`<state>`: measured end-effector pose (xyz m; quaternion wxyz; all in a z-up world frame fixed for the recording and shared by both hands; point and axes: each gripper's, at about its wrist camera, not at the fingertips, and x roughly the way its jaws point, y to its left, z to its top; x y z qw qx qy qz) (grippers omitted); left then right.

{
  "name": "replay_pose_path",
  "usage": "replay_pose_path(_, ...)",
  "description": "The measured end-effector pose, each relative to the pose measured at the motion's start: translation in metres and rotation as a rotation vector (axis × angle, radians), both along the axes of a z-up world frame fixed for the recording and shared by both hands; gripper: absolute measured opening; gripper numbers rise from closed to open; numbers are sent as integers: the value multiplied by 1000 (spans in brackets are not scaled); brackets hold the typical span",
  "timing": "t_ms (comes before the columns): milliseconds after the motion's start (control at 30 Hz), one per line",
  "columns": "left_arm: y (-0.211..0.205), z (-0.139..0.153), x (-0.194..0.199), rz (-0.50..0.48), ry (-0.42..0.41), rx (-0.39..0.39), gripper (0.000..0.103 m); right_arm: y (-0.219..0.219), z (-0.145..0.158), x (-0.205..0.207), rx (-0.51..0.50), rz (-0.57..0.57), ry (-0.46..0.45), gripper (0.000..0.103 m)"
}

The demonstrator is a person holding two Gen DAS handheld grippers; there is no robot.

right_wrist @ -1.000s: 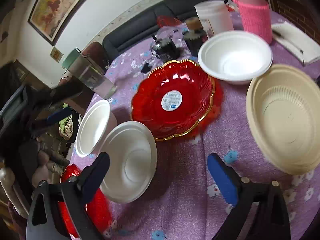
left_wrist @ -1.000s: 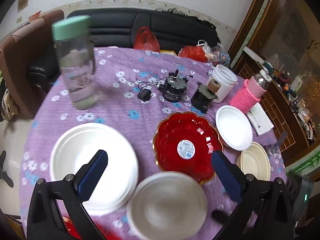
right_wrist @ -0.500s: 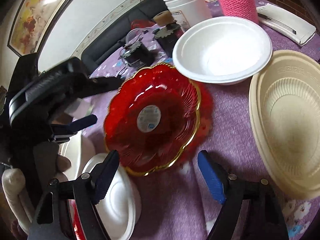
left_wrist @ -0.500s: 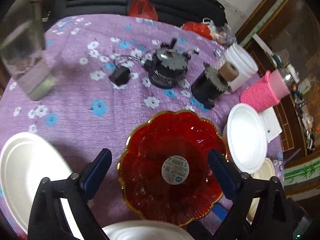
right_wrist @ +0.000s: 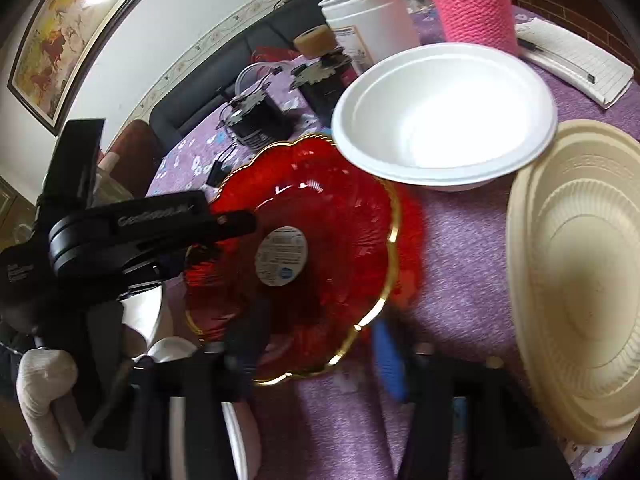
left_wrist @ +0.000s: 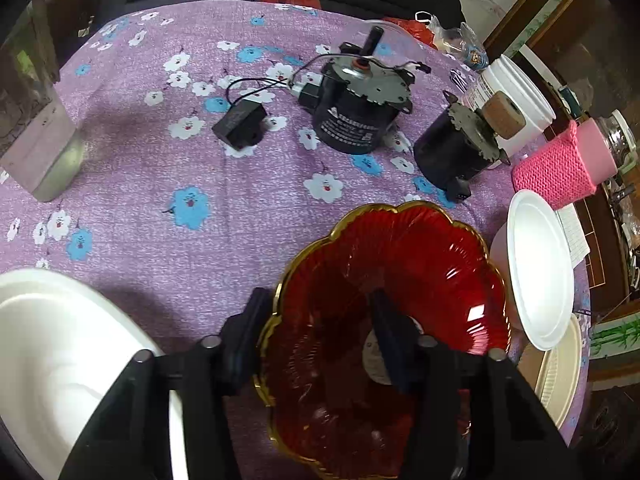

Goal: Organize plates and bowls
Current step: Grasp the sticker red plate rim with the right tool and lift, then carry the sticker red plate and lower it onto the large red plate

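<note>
A red glass bowl with a gold scalloped rim point(left_wrist: 404, 280) point(right_wrist: 328, 240) sits on the purple flowered cloth. My left gripper point(left_wrist: 316, 308) straddles its near-left rim, one finger outside and one inside; the jaws stand partly apart. My right gripper point(right_wrist: 316, 332) straddles the bowl's near rim from the other side, jaws apart. A white foam bowl point(right_wrist: 444, 116) point(left_wrist: 540, 268) stands right of the red bowl. A cream plate point(right_wrist: 580, 280) lies at the right. A white plate point(left_wrist: 52, 360) lies at the left.
Two black motors point(left_wrist: 352, 112) point(left_wrist: 460, 148), a small black box point(left_wrist: 240, 126), a white tub point(left_wrist: 516, 96), a pink knitted cup point(left_wrist: 568, 164) and a clear bottle point(left_wrist: 36, 136) stand behind the bowls. A notepad point(right_wrist: 576, 60) lies far right.
Both grippers have moved forward and down onto the red bowl's rim. Their jaws have narrowed around it from wide open.
</note>
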<state>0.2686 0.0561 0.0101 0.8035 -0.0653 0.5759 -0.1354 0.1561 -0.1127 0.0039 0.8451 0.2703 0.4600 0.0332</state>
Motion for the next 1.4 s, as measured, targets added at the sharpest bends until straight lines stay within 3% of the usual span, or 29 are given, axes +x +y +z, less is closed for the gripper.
replay_pose_path(33, 4, 1, 0, 4, 0, -12, 45, -4, -1, -1, 11, -7, -3, 29)
replay_pose_path(100, 11, 3, 1, 8, 5, -49, 40, -9, -3, -2, 42, -8, -6, 25)
replay_pose_path(400, 14, 30, -7, -23, -68, -77, 36, -15, 0, -6, 96, -14, -37, 23)
replay_pose_path(867, 33, 49, -23, 3, -127, -108, 19, -13, 12, -9, 124, -2, -82, 23)
replay_pose_path(1400, 68, 82, -81, 61, -201, -144, 19, 12, 57, -41, 42, 78, -184, 23)
